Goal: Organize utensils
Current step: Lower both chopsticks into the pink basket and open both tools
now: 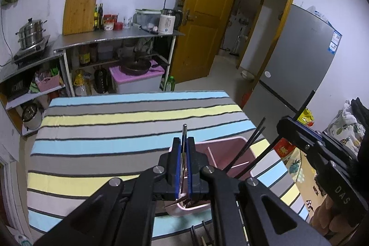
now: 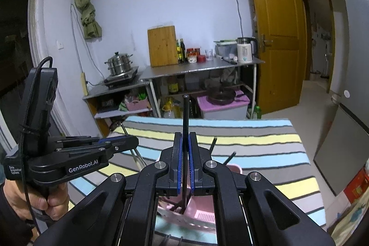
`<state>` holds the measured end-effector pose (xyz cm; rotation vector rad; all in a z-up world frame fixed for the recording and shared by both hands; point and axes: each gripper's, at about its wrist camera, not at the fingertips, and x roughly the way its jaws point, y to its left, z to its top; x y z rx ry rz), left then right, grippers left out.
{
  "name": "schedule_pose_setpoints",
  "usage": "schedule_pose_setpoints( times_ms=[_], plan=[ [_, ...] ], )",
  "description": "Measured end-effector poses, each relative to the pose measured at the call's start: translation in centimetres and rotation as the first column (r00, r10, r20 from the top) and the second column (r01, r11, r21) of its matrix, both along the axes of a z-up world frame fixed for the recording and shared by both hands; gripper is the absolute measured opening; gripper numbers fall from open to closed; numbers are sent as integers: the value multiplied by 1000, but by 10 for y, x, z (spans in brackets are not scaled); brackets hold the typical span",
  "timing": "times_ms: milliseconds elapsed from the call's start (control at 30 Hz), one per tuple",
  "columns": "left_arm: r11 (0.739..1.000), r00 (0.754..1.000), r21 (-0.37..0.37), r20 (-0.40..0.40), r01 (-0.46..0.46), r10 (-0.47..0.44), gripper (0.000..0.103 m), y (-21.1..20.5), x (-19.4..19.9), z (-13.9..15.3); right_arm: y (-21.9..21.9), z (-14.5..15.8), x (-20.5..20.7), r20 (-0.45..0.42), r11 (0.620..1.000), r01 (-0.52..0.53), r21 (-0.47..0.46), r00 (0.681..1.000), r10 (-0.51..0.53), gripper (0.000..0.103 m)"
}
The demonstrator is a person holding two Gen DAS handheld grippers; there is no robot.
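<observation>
Two hand-held grippers hover over a pink divided basket (image 1: pixel 227 153) on a table draped in a blue, yellow and grey striped cloth (image 1: pixel 138 117). In the left wrist view the left gripper (image 1: pixel 183 142), at lower centre, is clamped on a slim metal utensil (image 1: pixel 184 130) whose handle juts up past the fingertips; its lower end dips toward the basket's near compartment just below the pads. Black chopsticks (image 1: pixel 253 142) lean out of the basket to the right of it. At the right edge of that frame the right gripper (image 1: pixel 282 125) grips a single black chopstick (image 1: pixel 305 105) slanting to the upper right. In the right wrist view the same black chopstick stands upright between the closed blue pads (image 2: pixel 178 167), its lower end reaching down into the pink basket directly beneath. A person's hand (image 2: pixel 30 202) holds the left gripper at lower left.
</observation>
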<state>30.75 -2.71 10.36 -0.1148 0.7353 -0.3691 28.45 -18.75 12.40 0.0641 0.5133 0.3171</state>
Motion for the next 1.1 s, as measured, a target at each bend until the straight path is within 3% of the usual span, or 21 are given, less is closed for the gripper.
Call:
schedule_pose_setpoints(
  times_ms=[500,733,1100],
  plan=[
    [1000,1000,12,-22,1,-1,6,-2,-3,-13,-2,-38,3,-104,1000,-14,-1,994,13,5],
    [1000,999,9,38,-12,12,17,4,-16,2,-7,-27,-8,-73,1000,-9,-4,997,9,9],
    [1000,997,-8,77,-29,29,17,15,-47,15,-21,-12,-38,-40,1000,2,23,999,-1,9]
  ],
)
